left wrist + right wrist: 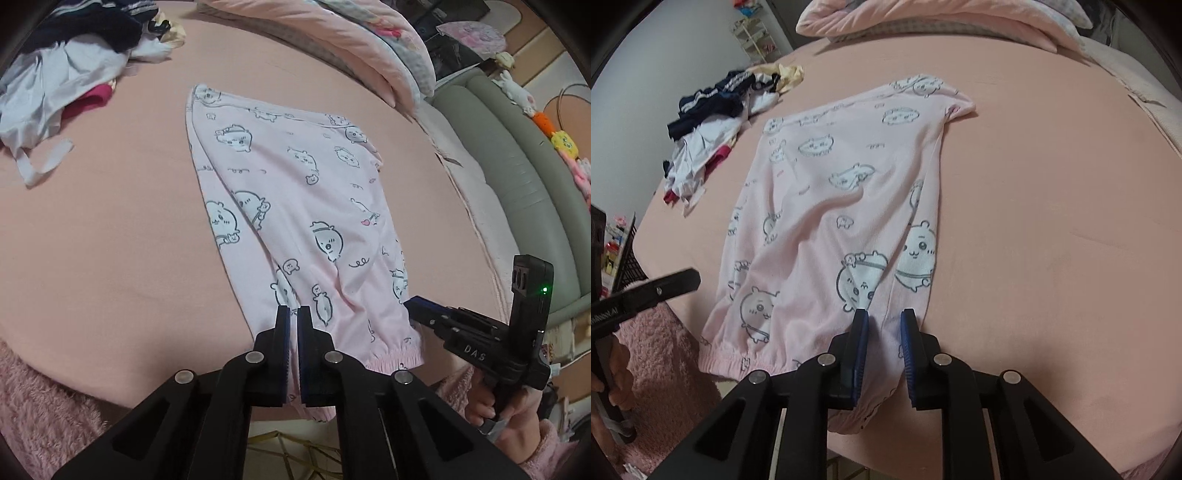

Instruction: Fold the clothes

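Pink pyjama trousers [303, 206] printed with white cartoon animals lie flat on the pink bed sheet [110, 240], legs side by side, elastic cuffs at the near edge. They also show in the right wrist view [827, 206]. My left gripper [294, 314] is over the near left cuff area, its jaws nearly closed with a thin gap and no cloth pinched. My right gripper [884, 317] is open over the near right leg, with the fabric lying between and below its fingers. The right gripper shows in the left wrist view [413, 306], and the left gripper shows in the right wrist view [690, 277].
A pile of white, navy and red clothes [74, 62] lies at the far left of the bed, also in the right wrist view [709, 136]. A folded pink duvet [332, 40] lies at the far side. A grey padded bed frame [517, 177] with plush toys runs along the right.
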`<state>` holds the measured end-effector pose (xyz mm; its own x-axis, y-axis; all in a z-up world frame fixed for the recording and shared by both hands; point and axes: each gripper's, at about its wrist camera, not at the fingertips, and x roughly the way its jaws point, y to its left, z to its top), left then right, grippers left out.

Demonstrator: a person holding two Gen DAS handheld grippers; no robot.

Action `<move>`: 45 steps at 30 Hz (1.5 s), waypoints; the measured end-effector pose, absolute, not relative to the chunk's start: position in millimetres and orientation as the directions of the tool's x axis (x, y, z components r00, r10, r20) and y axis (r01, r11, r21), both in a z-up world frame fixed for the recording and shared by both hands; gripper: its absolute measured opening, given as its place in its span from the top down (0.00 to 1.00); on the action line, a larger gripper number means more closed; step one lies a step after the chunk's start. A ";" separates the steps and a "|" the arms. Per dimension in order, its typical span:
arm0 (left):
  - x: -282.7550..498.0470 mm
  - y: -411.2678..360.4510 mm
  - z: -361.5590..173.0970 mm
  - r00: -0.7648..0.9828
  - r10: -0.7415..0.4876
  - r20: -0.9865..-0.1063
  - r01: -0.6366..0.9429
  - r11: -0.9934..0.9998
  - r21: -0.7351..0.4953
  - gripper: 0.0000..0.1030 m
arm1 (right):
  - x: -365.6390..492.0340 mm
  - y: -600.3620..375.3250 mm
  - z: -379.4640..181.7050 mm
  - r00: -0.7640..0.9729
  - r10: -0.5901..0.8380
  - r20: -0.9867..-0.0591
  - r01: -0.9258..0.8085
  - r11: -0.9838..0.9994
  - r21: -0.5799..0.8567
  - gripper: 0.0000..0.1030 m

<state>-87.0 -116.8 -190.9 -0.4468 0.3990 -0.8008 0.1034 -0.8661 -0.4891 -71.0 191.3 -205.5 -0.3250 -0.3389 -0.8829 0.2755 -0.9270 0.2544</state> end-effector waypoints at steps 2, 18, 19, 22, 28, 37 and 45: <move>-90.7 -115.6 -197.5 -0.430 0.423 -0.798 0.105 -0.854 -0.509 0.97 | -69.9 197.1 -203.1 -0.332 -0.348 -0.877 0.267 -0.926 0.266 0.84; -92.3 -110.5 -214.7 -0.391 0.384 -0.837 0.112 -0.882 -0.457 0.91 | -66.0 192.7 -203.2 -0.328 -0.329 -0.886 0.286 -0.928 0.239 0.84; -91.7 -109.5 -212.9 -0.390 0.378 -0.840 0.105 -0.888 -0.448 0.88 | -66.0 192.1 -203.2 -0.327 -0.328 -0.886 0.287 -0.928 0.238 0.84; -92.0 -102.3 -207.8 -0.390 0.367 -0.844 0.085 -0.899 -0.430 0.70 | -65.7 191.1 -202.9 -0.327 -0.327 -0.887 0.293 -0.927 0.234 0.84; -98.2 -89.8 -212.1 -0.389 0.333 -0.859 0.057 -0.922 -0.383 0.75 | -65.7 191.2 -204.9 -0.317 -0.323 -0.892 0.295 -0.927 0.231 0.84; -76.6 -109.8 -183.3 -0.461 0.308 -0.833 0.136 -0.903 -0.408 0.94 | -64.5 194.0 -193.6 -0.351 -0.337 -0.874 0.298 -0.925 0.237 0.84; -74.4 -119.0 -215.1 -0.357 0.300 -0.885 0.260 -0.878 -0.402 0.94 | -65.2 176.9 -214.9 -0.292 -0.274 -0.916 0.363 -0.918 0.160 0.80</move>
<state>-74.4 -119.0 -215.1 -0.3572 0.2995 -0.8847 0.2600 -0.8779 -0.4022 -65.2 176.9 -214.9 -0.2916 -0.2743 -0.9164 0.3625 -0.9182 0.1595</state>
